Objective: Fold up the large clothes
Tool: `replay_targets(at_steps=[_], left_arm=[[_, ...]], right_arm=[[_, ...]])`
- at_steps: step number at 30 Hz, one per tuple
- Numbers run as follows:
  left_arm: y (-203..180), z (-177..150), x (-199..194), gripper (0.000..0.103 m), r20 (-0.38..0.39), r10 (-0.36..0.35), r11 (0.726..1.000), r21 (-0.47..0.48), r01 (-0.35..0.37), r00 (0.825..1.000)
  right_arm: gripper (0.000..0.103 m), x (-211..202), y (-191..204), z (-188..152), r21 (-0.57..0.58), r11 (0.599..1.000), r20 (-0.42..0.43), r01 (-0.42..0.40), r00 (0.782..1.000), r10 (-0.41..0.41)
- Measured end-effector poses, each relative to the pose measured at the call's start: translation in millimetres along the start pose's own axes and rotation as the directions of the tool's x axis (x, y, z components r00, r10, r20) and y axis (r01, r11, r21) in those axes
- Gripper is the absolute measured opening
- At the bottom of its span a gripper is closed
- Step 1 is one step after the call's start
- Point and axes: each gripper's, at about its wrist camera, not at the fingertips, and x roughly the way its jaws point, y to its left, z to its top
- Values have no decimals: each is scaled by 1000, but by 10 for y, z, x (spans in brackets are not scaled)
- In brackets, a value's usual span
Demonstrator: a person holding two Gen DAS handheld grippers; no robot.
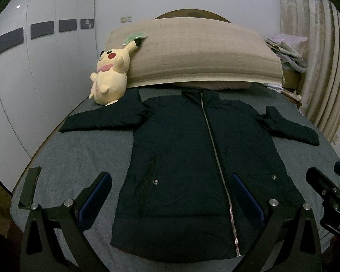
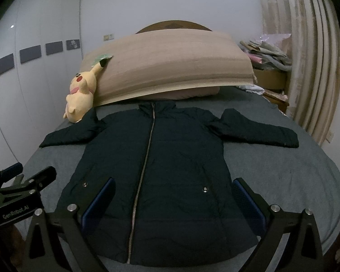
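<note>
A dark padded jacket (image 1: 192,158) lies flat and face up on the grey bedsheet (image 1: 79,158), zipped shut along a silver zipper (image 1: 215,147) that runs from the collar to the hem; both sleeves are spread out to the sides, the hem lies nearest the cameras and the collar points toward the big beige pillow (image 1: 192,52) at the head of the bed; a snap stud shows on each front pocket; a yellow plush toy (image 1: 111,74) leans against the pillow's left end, just beside the jacket's left-hand sleeve (whether it touches the sleeve cannot be told); a dark phone-like slab (image 1: 30,187) lies on the sheet near the bed's left edge

The left gripper (image 1: 171,179) hovers above the jacket's lower half with its jaws spread wide and nothing between them, its blue-padded fingers (image 1: 95,199) framing the hem region; the right gripper (image 2: 173,185) hangs likewise over the hem, jaws wide apart and holding nothing; each gripper shows at the edge of the other's view, so the two sit side by side, apart from one another

A pile of folded cloth (image 2: 267,52) rests on a stand to the right of the pillow, beside the cream curtains (image 2: 306,68); white wardrobe doors (image 1: 34,79) line the left wall
</note>
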Motion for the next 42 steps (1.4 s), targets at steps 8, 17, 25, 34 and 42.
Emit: replay_targets(at_steps=[8,17,25,34,42], left_arm=[[-8,17,9,103,1,2,1000,3,-2,1000],[7,25,13,103,2,0,1000,1,0,1000],[31,21,33,103,2,-4,1000,1,4,1000],[7,-2,51,103,2,-3,1000,4,3,1000],[-5,-14,65,103,-1,-5,1000,7,5,1000]], right_arm=[[103,-11,2,12,-3,1000,1,2,1000,-2],[103,-8,-1,10,-1,1000,0,3,1000,-3],[103,-2,15,18,-3,1000,2,6,1000,-6],[103,4,-1,33,1,1000,-3,1,1000,-1],[103,29,-19,24,4,1000,-11,1,1000,0]])
